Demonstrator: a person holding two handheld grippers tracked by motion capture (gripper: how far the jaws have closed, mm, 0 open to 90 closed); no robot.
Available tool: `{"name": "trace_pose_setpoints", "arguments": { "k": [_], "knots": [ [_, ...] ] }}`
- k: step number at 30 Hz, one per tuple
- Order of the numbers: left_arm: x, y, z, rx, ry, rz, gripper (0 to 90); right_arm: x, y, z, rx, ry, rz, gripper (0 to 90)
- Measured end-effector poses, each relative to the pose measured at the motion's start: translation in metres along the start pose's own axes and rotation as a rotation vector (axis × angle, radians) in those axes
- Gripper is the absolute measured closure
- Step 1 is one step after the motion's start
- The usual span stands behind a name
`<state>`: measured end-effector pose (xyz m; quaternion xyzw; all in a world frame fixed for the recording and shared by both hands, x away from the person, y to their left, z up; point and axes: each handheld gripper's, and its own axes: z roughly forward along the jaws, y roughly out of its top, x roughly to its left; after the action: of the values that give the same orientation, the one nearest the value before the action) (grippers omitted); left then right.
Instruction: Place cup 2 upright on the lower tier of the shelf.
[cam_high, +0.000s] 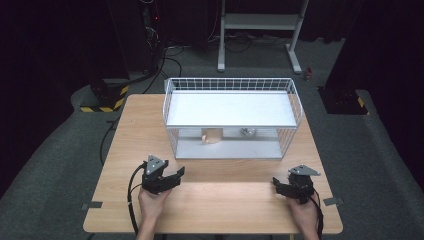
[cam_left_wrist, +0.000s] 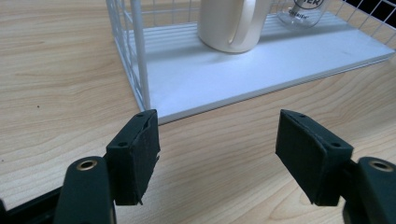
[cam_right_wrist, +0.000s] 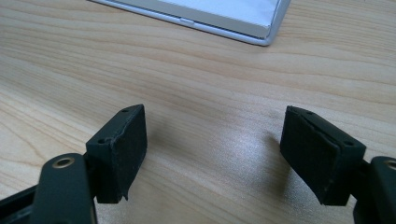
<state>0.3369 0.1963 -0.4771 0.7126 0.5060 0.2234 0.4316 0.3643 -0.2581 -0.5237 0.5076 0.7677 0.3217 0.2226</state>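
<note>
High view: left hand-held gripper (cam_high: 176, 175) rests low on the wooden counter (cam_high: 140, 130), jaws spread, holding nothing, aimed toward the white wire rack (cam_high: 232, 117). Right hand-held gripper (cam_high: 278, 186) sits at the counter's near right, also empty; its jaws point leftward. A cream mug (cam_high: 212, 136) stands on the rack's lower shelf, under the upper shelf, beyond and right of the left gripper. A small clear glass (cam_high: 247, 132) stands beside it, detail poor, possibly a cup.

Left gripper view: left hand-held gripper (cam_left_wrist: 217, 156) jaws wide apart over bare wood, touching nothing. Mug (cam_left_wrist: 229, 23) upright, long axis vertical, handle facing the camera; well ahead of the jaws, just past the rack's corner post. Glass (cam_left_wrist: 303, 11) is farther right.

Right gripper view: right hand-held gripper (cam_right_wrist: 215, 156) jaws wide apart, empty; the rack's base corner (cam_right_wrist: 233, 16) lies ahead.
</note>
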Motion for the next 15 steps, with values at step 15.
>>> {"name": "trace_pose_setpoints", "arguments": {
  "k": [15],
  "knots": [
    [0.002, -0.010, 0.003, 0.031, 0.037, 0.010, 30.3, 0.000, 0.000, 0.000, 0.001, 0.000, 0.004, 23.0]
  ]
}}
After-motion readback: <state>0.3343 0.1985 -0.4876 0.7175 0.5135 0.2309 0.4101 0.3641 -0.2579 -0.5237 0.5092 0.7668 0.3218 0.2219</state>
